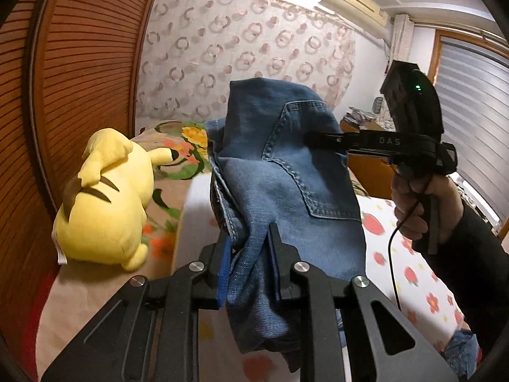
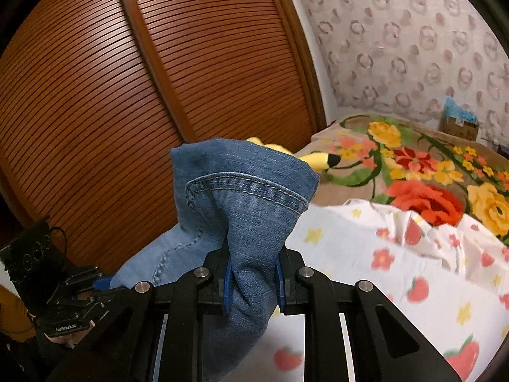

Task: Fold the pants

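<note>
Blue denim pants [image 1: 280,172] are held up above the bed between both grippers, with a back pocket facing the left wrist view. My left gripper [image 1: 249,254] is shut on a bunched edge of the pants. My right gripper [image 2: 253,273] is shut on another part of the pants [image 2: 248,197], near a stitched hem. The right gripper also shows in the left wrist view [image 1: 310,138], held in a hand at the right, its tip pinching the denim by the pocket. The left gripper shows at the lower left of the right wrist view [image 2: 98,283].
A yellow plush toy [image 1: 108,200] lies on the bed at the left. A white strawberry-print sheet [image 2: 397,254] and a floral blanket [image 2: 429,175] cover the bed. A slatted wooden wardrobe [image 2: 127,95] stands close behind. A cardboard box [image 2: 459,125] sits by the wall.
</note>
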Motion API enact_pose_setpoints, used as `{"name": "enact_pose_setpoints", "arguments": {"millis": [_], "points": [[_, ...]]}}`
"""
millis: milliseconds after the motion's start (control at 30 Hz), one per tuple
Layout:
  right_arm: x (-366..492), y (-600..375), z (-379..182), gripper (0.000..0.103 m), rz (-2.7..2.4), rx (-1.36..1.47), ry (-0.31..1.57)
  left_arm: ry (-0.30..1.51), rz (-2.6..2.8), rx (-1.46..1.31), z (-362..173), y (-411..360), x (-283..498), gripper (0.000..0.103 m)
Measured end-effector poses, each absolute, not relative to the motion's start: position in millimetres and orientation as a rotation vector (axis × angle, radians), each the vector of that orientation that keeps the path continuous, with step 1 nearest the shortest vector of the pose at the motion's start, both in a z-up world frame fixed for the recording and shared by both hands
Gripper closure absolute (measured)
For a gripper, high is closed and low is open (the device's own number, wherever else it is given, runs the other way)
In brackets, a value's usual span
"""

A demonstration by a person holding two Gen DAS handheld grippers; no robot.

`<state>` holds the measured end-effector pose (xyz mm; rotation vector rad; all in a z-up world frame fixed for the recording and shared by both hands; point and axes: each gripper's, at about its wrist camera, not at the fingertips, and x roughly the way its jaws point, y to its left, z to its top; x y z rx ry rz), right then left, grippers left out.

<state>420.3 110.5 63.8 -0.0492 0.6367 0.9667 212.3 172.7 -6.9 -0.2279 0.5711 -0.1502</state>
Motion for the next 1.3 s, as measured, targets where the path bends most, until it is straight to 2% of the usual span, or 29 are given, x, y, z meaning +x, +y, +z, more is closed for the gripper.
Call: {"name": "enact_pose_setpoints", "arguments": {"millis": [367,500,567,700,867,1100,1300], "points": [[504.9,162.8,23.0,0.081,0.930,-0.065,0.715,0.659,-0.092,-0.203,-40.4,193.4,283.0,0.081],[521.8,180.0,-5.1,0.071,0.896,-0.117,0.793,0.733,-0.068,-0.181,-64.2,192.6,290.7,0.081],[527.7,185.6,-19.1,0.061,0.861,-0.142,0.828,0.758,-0.057,-0.184,-73.0,191.9,290.5,0.081],[528.5,181.2,-19.9,0.050,0.818,-0.139,0.798,0.765,-0.053,-0.201,-77.5,194.3,287.4,0.080],[513.7,174.3,-3.8,0.050,0.696,-0.157,0.700,0.769,-0.046,-0.204,-81.6,194.7,286.0,0.077],[508.2,181.7,-25.4,0.050,0.664,-0.164,0.744,0.775,-0.016,-0.186,-79.4,194.2,287.8,0.067],[481.3,161.3,4.9,0.050,0.674,-0.166,0.714,0.775,0.020,-0.164,-73.9,192.9,285.2,0.064]]}}
